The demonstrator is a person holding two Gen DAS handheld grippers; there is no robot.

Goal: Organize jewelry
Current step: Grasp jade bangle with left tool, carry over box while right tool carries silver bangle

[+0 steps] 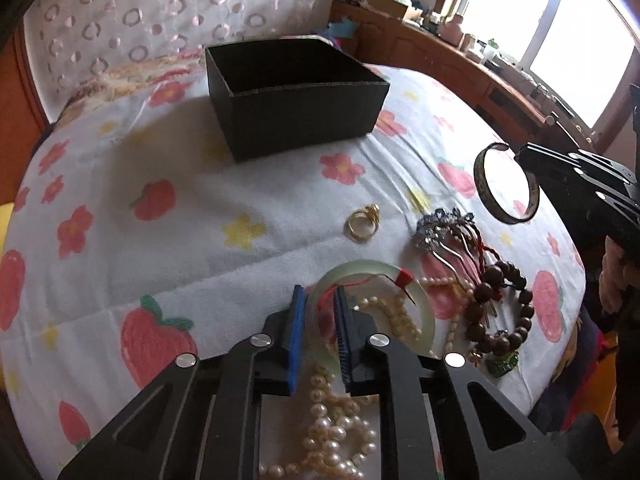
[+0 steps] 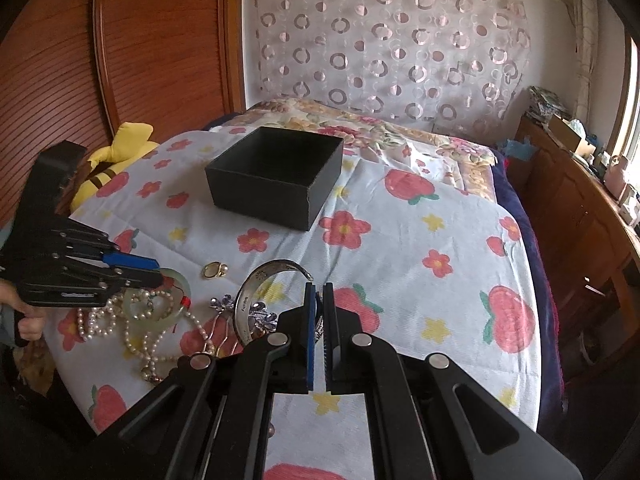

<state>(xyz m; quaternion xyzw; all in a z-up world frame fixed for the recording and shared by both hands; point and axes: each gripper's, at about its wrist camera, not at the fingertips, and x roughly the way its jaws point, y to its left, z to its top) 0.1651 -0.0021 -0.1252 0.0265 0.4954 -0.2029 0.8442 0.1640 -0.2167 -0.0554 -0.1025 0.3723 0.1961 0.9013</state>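
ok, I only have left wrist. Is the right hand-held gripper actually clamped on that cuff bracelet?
Observer: Yes. In the right wrist view, the right hand-held gripper has both pads closed on the cuff bracelet, close to its open end.
Operator: Box floor? I can't see it from here.
Observer: The right wrist view looks down into the black box. The inside is dark, and no jewelry shows in it.
Operator: Anything past the sheet on the box's far side?
Observer: A yellow plush toy lies at the bed's edge, against the wooden panel.
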